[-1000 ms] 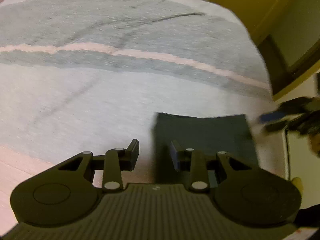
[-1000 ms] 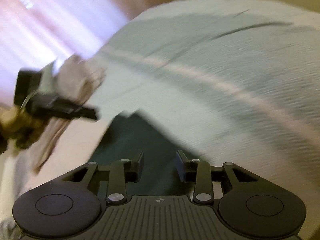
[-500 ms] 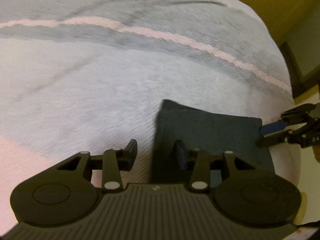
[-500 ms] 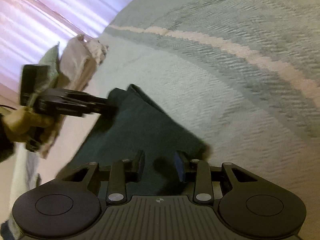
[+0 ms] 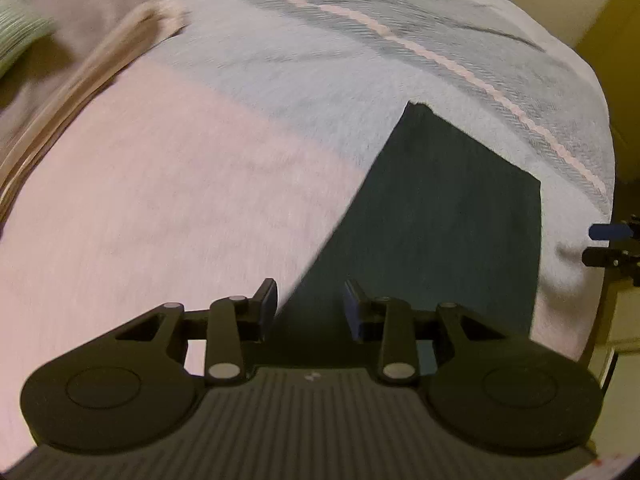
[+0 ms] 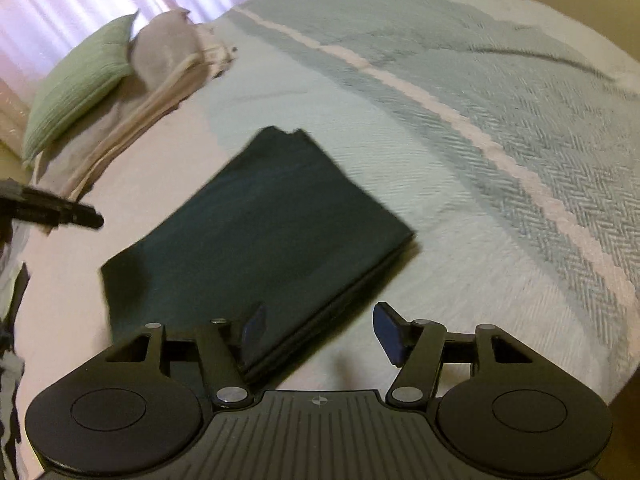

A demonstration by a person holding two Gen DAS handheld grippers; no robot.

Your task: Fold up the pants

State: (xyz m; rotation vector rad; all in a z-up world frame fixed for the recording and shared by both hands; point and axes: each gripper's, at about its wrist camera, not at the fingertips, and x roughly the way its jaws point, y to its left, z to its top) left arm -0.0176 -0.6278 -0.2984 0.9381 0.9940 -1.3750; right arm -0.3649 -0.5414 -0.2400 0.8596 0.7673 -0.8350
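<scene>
The left gripper hangs with jaws parted and empty over the near edge of the pants; the right gripper gapes wider, also empty, at their layered right edge. The pants lie folded flat on the bed. A careless sweep could catch that edge and spill the stacked layers. Against half a second ago, both grippers sit farther from the cloth, and the right jaws have spread.
</scene>
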